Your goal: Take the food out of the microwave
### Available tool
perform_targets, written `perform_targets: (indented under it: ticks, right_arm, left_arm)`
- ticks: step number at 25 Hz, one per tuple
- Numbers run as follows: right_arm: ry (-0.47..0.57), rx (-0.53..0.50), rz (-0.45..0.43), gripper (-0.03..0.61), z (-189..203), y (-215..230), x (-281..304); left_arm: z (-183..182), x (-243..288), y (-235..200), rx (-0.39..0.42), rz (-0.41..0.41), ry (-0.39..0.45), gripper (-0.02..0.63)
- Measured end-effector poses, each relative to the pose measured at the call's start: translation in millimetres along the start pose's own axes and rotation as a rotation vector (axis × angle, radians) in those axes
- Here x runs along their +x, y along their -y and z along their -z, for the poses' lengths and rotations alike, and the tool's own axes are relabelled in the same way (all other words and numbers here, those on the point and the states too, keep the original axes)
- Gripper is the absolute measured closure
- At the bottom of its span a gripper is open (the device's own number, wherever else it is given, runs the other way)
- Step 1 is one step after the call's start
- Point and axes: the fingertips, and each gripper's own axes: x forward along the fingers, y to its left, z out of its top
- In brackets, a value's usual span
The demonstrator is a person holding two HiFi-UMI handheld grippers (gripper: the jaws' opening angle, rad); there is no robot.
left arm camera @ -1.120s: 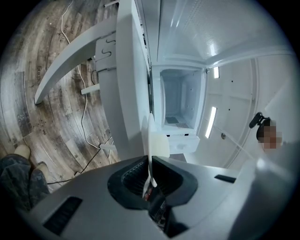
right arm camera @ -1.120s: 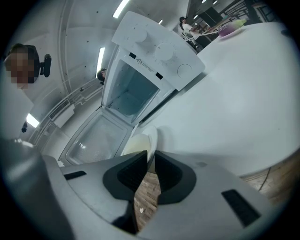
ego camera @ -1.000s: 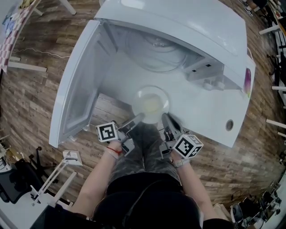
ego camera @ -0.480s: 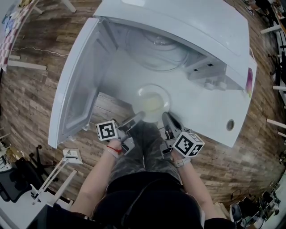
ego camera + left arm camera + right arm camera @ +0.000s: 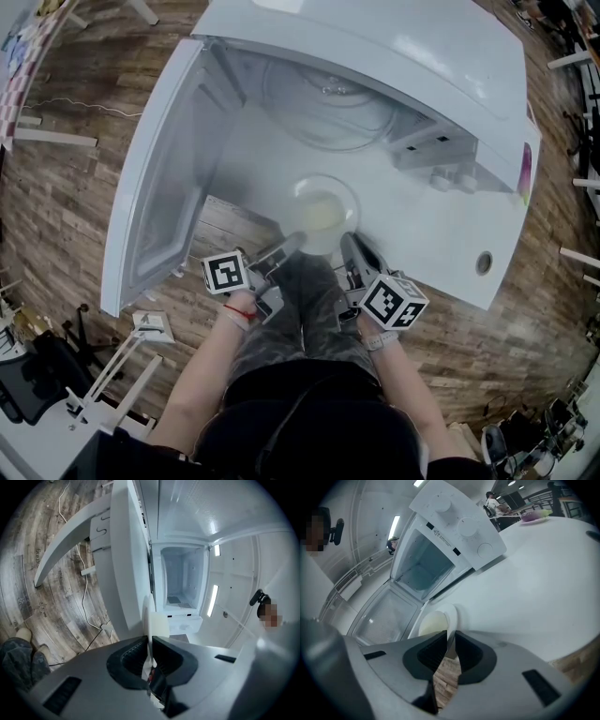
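Little has changed: left tongs (image 5: 284, 250) and right tongs (image 5: 351, 247) still pinch the bowl (image 5: 350, 201) rim at the table (image 5: 441, 239) edge, food (image 5: 320, 217) already outside the microwave (image 5: 394, 56).

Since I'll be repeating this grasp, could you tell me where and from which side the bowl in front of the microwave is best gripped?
The thin rim, from the near side. The bowl is wide and holds food, so jaws fit only across its wall; the left gripper and right gripper pinch the rim there, one each side, which should keep it level.
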Motion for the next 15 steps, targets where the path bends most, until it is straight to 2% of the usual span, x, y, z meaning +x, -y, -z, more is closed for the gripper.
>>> perform_targets:
  ticks: [10, 15]
  right_arm:
    - [0.011, -0.019, 0.038, 0.512, -5.2, 1.4, 2.8]
    - [0.024, -0.033, 0.056, 0.512, -8.1, 1.5, 3.7]
  left_arm:
    - [0.4, 2.7, 6.0, -0.038, -0.009, -0.002, 0.577]
    - [0.3, 2.6, 11.2, -0.035, -0.004, -0.023, 0.534]
